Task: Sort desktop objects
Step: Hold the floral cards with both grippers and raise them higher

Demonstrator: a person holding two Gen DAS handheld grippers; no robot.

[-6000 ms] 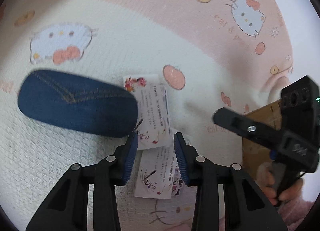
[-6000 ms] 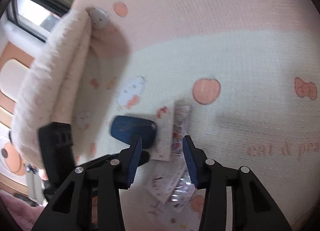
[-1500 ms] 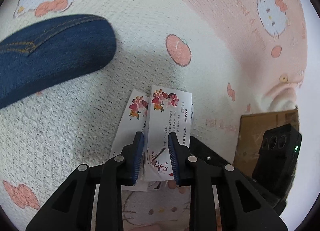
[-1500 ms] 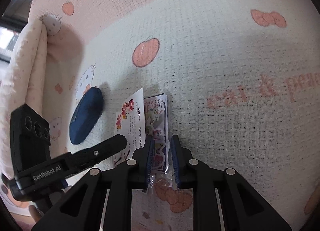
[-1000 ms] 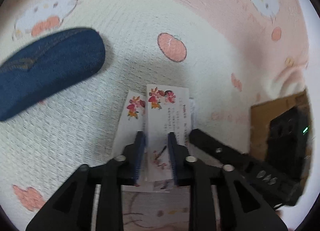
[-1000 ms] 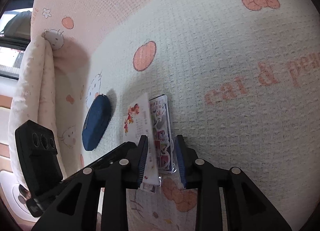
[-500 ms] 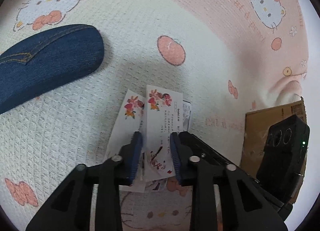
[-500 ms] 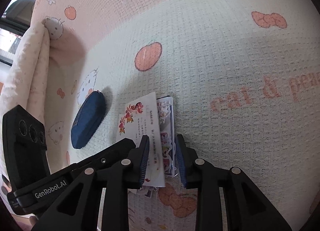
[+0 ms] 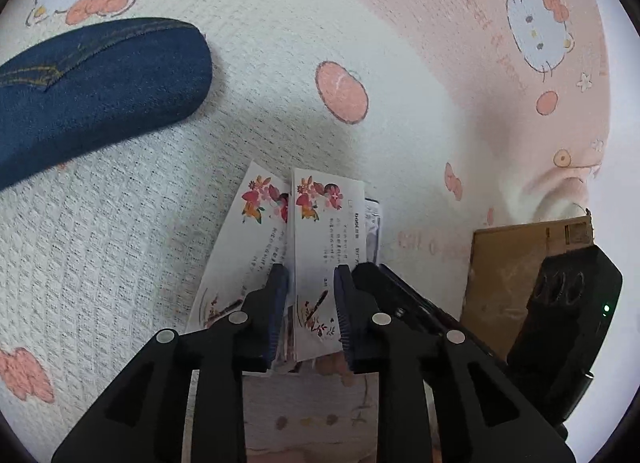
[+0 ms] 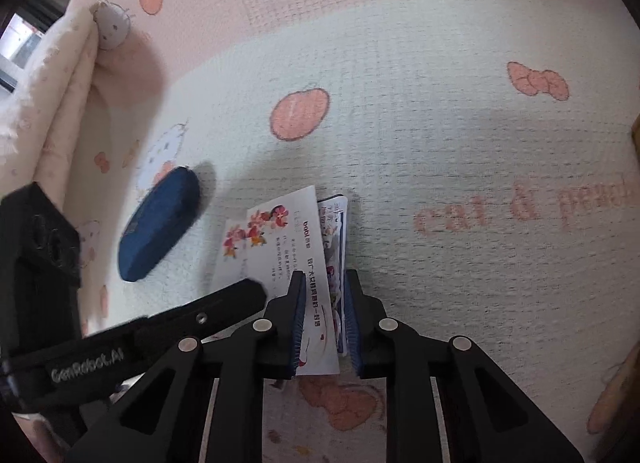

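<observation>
Waffle-weave cartoon blanket point(image 9: 120, 223) is carrying floral cards.
Left view: left hand-held gripper point(image 9: 308, 303), jaws just reopening, is straddling the top floral card point(image 9: 326, 231). Right view: right hand-held gripper point(image 10: 324, 311), jaws just narrowing, is squaring the card stack point(image 10: 316, 255) between its pads; gentle pressure looks wise.

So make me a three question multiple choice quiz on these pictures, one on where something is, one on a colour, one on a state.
1. Where does the glasses case lie?
A. on top of the cards
B. on the blanket, apart from the cards
C. in the box

2. What colour is the case?
A. red
B. green
C. dark blue

3. How are the flower cards lying?
A. overlapping in a loose pile
B. spread far apart
C. rolled into tubes

Answers: 1 B, bare blanket shows between case and cards. 2 C, it is blue denim. 3 A, one card covers part of another.
</observation>
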